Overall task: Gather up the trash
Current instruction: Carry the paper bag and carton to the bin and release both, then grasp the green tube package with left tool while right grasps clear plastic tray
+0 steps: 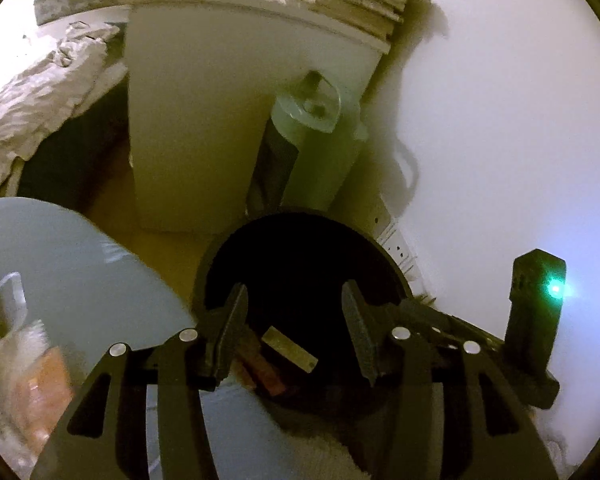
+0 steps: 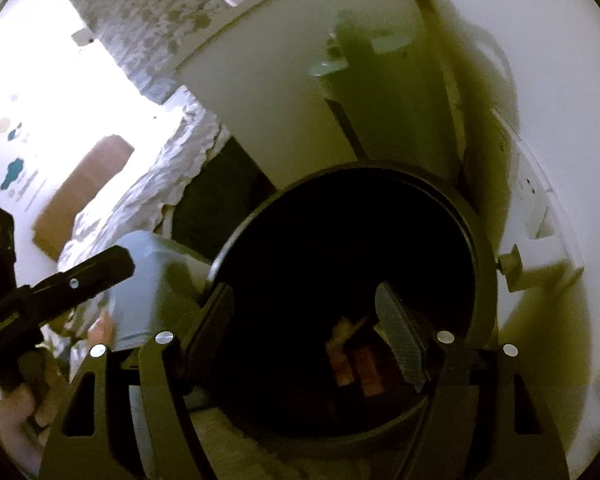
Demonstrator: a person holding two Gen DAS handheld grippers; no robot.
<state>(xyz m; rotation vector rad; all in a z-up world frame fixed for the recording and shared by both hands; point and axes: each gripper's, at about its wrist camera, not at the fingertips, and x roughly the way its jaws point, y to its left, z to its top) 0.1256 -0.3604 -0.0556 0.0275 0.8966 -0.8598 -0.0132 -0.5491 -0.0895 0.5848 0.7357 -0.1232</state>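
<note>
Beyond the tongs stands a white cabinet (image 1: 204,120), with a pale green roll (image 1: 320,148) leaning against it. Left of them lies crumpled patterned bedding (image 1: 32,96). A white power strip (image 1: 398,246) sits to their right, along the wall (image 1: 500,120).

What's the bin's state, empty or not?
Not empty: the black bin holds reddish wrappers and a pale flat scrap at its bottom.

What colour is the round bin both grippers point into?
Black, rim and inside; the bin shows best in the right wrist view.
</note>
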